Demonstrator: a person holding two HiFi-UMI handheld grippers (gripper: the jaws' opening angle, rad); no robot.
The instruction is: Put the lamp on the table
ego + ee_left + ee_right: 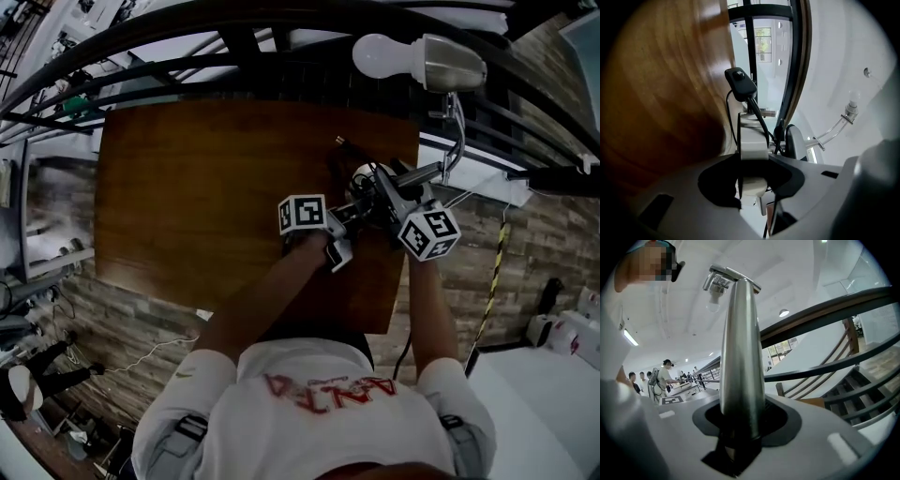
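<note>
The person's white shirt with red print fills the bottom of the head view, and both forearms reach up-frame from it to the 2 grippers over the right part of the table, a rectangular top of glossy reddish-brown wood with visible grain. Both tools hold the lamp. The left gripper is clamped on the edge of its thick, smooth white base. The right gripper is closed around its stem, a brushed-steel column that tapers toward the far end. In the head view, the lamp's long axis runs from the base between the grippers up-frame and slightly right, away from the person. A thin curved metal neck carries it to a satin metal shade beyond the table's far edge. A round frosted white bulb points out of the shade toward the left of the frame. A black cord with an oblong inline switch trails off the base. The base hangs over the table's right side; whether it touches the wood cannot be told.
</note>
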